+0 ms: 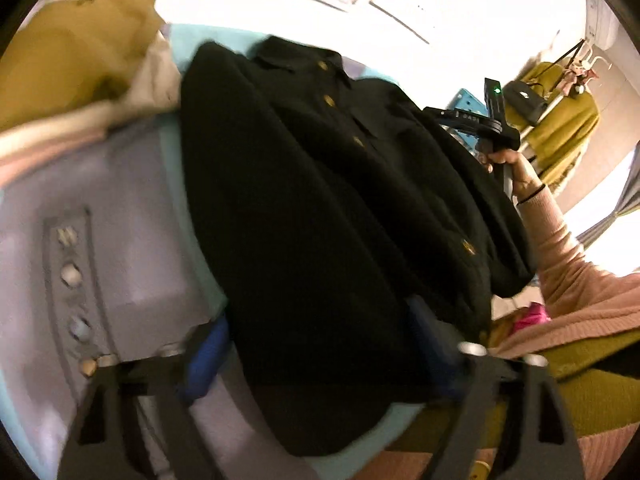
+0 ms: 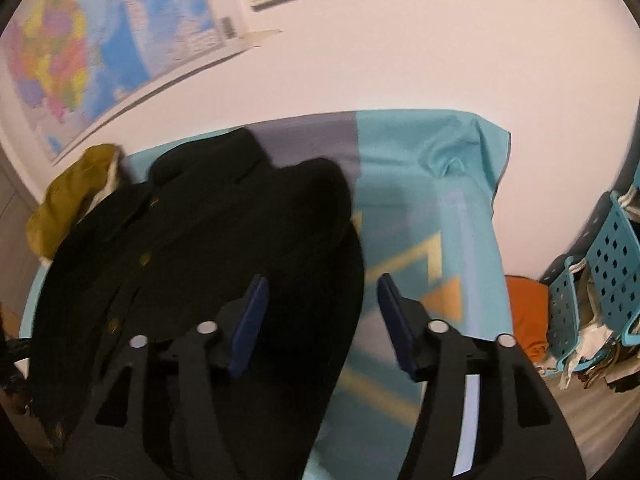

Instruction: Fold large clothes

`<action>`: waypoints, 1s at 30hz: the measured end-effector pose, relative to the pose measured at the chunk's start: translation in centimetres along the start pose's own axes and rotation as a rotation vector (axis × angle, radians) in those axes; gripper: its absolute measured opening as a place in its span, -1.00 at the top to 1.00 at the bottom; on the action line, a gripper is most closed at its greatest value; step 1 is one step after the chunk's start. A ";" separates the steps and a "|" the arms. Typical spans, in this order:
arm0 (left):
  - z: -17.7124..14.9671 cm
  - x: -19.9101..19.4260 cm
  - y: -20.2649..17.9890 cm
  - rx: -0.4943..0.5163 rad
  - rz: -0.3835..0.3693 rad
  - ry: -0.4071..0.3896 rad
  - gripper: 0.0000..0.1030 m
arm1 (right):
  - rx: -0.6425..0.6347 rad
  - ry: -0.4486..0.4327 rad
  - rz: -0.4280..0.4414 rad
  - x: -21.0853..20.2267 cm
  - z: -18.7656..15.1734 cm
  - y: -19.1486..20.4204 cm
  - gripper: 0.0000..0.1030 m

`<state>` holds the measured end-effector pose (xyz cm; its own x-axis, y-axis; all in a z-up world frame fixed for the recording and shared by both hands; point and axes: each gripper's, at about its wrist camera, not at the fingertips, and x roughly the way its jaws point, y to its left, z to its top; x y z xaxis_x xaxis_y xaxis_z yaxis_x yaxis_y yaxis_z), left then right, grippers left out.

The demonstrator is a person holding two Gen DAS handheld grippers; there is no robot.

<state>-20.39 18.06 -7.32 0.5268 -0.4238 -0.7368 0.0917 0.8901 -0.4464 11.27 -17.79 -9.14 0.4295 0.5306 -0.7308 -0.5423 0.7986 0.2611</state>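
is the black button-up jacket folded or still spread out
Partly folded: the black button-up jacket has one side flapped over its front, buttons and collar showing.

Black buttoned jacket (image 1: 320,200) on teal cloth (image 1: 182,46), between left tool (image 1: 320,360) pads, mustard garment (image 1: 72,60) beyond

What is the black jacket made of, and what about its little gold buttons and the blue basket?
The black jacket looks like thick, matte woven or fleecy cloth; it soaks up light and drapes softly. Its buttons seem shiny metal or gold-coloured plastic, too small to tell. The blue basket looks like hard moulded plastic, with rows of punched holes.
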 end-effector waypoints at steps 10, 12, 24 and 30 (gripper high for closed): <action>5.3 -8.6 -2.9 0.080 0.327 -0.198 0.73 | -0.020 -0.072 0.096 -6.5 -5.2 1.1 -0.14; 6.7 -10.4 -2.9 0.100 0.453 -0.216 0.74 | -0.024 -0.088 0.101 -7.3 -5.5 1.1 -0.14; 4.8 -6.0 5.2 -0.012 1.212 0.027 0.06 | -0.085 -0.032 0.157 -8.3 -11.0 4.5 -0.79; 2.8 -12.0 3.4 -0.094 0.586 -0.275 -0.29 | -0.157 0.069 0.197 -8.4 -15.0 6.1 -0.29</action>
<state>-24.00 26.66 1.40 0.6653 0.1968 -0.7201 -0.3442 0.9369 -0.0619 -6.48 -21.69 -10.91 0.2570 0.6464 -0.7184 -0.7184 0.6250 0.3053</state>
